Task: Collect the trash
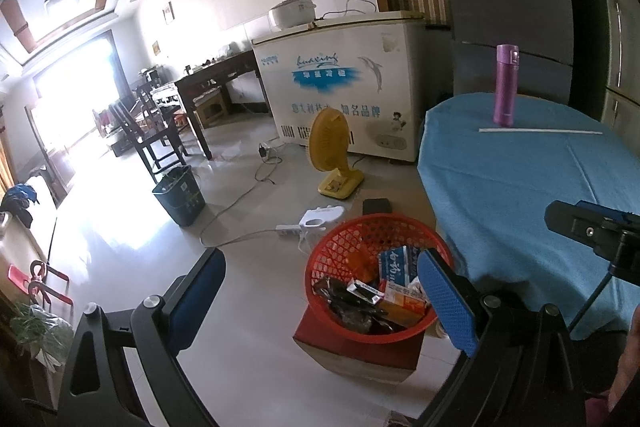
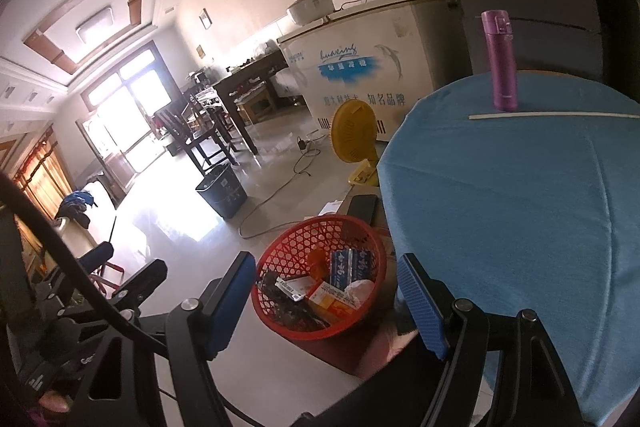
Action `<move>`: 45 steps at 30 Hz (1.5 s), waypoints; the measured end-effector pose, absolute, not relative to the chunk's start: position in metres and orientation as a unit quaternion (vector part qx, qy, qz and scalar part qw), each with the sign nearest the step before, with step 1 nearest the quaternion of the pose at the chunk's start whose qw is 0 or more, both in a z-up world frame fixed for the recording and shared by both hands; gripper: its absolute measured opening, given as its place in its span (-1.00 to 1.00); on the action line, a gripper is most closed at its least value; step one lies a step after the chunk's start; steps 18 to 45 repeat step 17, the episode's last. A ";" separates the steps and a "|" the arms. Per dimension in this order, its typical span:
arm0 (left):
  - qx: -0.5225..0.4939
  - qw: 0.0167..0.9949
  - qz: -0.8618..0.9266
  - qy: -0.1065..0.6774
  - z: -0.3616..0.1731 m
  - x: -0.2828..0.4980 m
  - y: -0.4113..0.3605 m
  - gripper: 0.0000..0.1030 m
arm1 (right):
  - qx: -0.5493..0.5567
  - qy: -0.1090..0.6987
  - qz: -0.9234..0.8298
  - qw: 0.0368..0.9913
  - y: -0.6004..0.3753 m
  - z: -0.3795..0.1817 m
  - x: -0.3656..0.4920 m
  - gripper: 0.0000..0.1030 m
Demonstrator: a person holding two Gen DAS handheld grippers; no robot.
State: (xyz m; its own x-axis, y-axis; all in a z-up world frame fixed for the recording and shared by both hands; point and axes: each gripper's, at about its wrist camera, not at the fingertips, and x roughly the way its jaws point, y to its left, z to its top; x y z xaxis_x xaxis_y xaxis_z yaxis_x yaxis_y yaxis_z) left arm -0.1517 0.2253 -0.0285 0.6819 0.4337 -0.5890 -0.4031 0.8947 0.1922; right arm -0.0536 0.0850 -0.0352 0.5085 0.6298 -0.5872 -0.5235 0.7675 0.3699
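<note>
A red mesh basket (image 1: 320, 259) (image 2: 288, 247) sits on a dark red box on the floor, beside the blue-clothed round table (image 1: 520, 187) (image 2: 520, 207). It holds a blue-and-white carton (image 1: 400, 263), an orange box (image 2: 332, 301), black wrappers (image 1: 352, 311) and crumpled white paper (image 2: 360, 289). My left gripper (image 1: 320, 299) is open above the basket with nothing between its blue pads. My right gripper (image 2: 326, 303) is also open and empty, over the basket's near side. On the table stand a purple bottle (image 1: 505, 85) (image 2: 500, 63) and a long white stick (image 1: 540, 131) (image 2: 560, 115).
On the tiled floor are a dark waste bin (image 1: 180, 195) (image 2: 222, 193), a yellow fan (image 1: 332, 151), a white power strip with cables (image 1: 288, 229) and a flat black object (image 2: 362, 207). A white chest freezer (image 1: 340, 87) stands behind. A dark table and chairs (image 1: 192, 107) are further left.
</note>
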 end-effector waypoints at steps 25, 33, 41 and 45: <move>0.043 0.918 0.159 0.362 -0.031 -0.065 0.198 0.88 | 0.111 0.365 0.263 0.886 0.032 -0.041 0.009 0.49; 0.043 0.918 0.159 0.362 -0.031 -0.065 0.198 0.88 | 0.111 0.365 0.263 0.886 0.032 -0.041 0.009 0.49; 0.043 0.918 0.159 0.362 -0.031 -0.065 0.198 0.88 | 0.111 0.365 0.263 0.886 0.032 -0.041 0.009 0.49; 0.043 0.918 0.159 0.362 -0.031 -0.065 0.198 0.88 | 0.111 0.365 0.263 0.886 0.032 -0.041 0.009 0.49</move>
